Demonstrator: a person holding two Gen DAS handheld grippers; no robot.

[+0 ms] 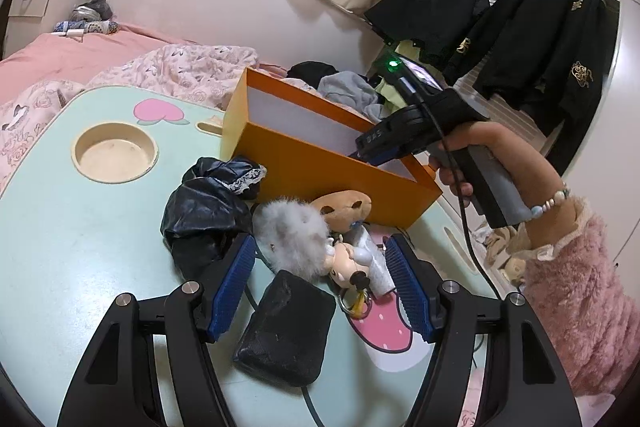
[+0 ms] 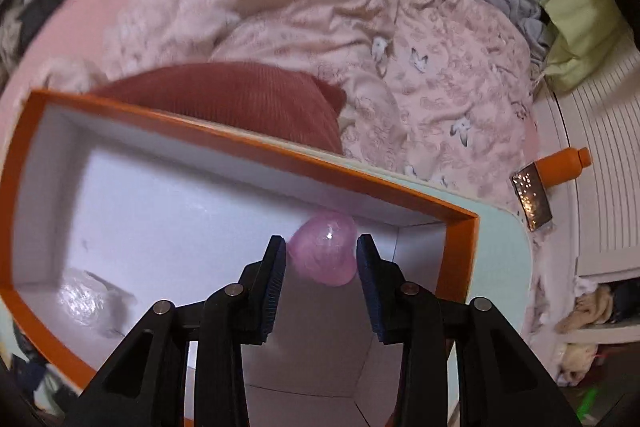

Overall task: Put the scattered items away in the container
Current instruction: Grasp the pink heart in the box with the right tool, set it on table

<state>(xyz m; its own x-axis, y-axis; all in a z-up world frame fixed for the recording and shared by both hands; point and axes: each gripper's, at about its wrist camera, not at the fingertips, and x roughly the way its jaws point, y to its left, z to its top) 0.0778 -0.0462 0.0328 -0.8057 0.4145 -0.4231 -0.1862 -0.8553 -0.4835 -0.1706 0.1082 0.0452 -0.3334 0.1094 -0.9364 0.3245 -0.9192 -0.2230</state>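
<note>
The orange box [image 1: 320, 171] with a white inside stands at the back of the mint table [image 1: 80, 247]. My left gripper [image 1: 320, 279] hangs open over a pile in front of it: a grey fluffy pompom [image 1: 292, 235], a small doll keychain [image 1: 352, 263], a brown plush [image 1: 344, 205], a black pouch [image 1: 286, 327] and a shiny black garment [image 1: 204, 211]. In the right wrist view my right gripper [image 2: 322, 263] points down into the orange box [image 2: 256, 141], its pads pressed on a translucent pink heart-shaped item [image 2: 326, 253]. A clear crinkled wrapper [image 2: 82, 297] lies on the box floor.
A round cup recess [image 1: 114, 153] sits in the table's left part. A bed with a pink quilt [image 2: 320, 27] lies behind the box. Black clothes [image 1: 540, 59] hang at the right. An orange bottle [image 2: 560, 167] and a glittery flat thing [image 2: 534, 201] lie beyond the table's corner.
</note>
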